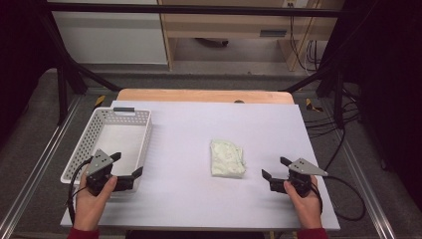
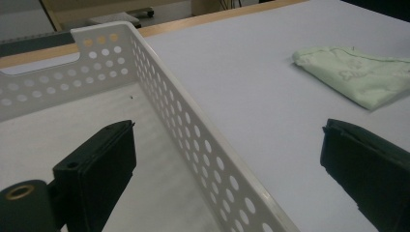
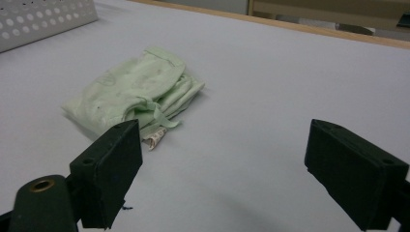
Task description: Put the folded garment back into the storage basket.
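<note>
The right tool (image 1: pixel 273 168) and left tool (image 1: pixel 130 165) rest low on the surface (image 1: pixel 189 199), jaws wide apart, holding nothing. Between them, farther out, lies the folded green cloth (image 1: pixel 227 158); the left tool straddles the white basket (image 1: pixel 144 142) wall.

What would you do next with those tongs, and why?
Probably move the right tongs forward to the folded green cloth. Both tongs are open and hold nothing, the cloth lies loose on the table, and the white basket beside the left tongs is empty.
</note>
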